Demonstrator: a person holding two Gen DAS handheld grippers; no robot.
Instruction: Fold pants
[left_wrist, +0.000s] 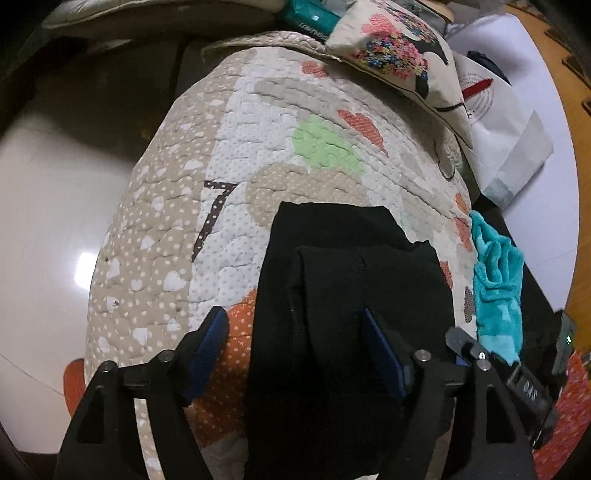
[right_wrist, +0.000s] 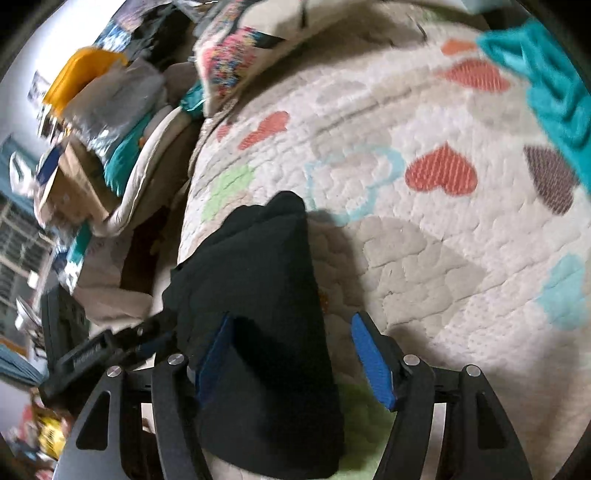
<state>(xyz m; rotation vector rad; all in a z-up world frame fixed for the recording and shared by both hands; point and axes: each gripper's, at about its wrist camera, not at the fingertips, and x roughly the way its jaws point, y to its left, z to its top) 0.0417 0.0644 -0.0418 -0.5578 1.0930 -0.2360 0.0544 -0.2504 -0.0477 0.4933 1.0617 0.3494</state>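
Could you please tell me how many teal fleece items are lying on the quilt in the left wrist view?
1: a crumpled teal fleece piece at the quilt's right edge, right of the black pants. More may be hidden outside the view.

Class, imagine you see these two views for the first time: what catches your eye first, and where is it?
The black pants lie folded on a quilt patterned with hearts, low in both views between the blue-padded fingers. A bright teal cloth lies at the quilt's right edge.
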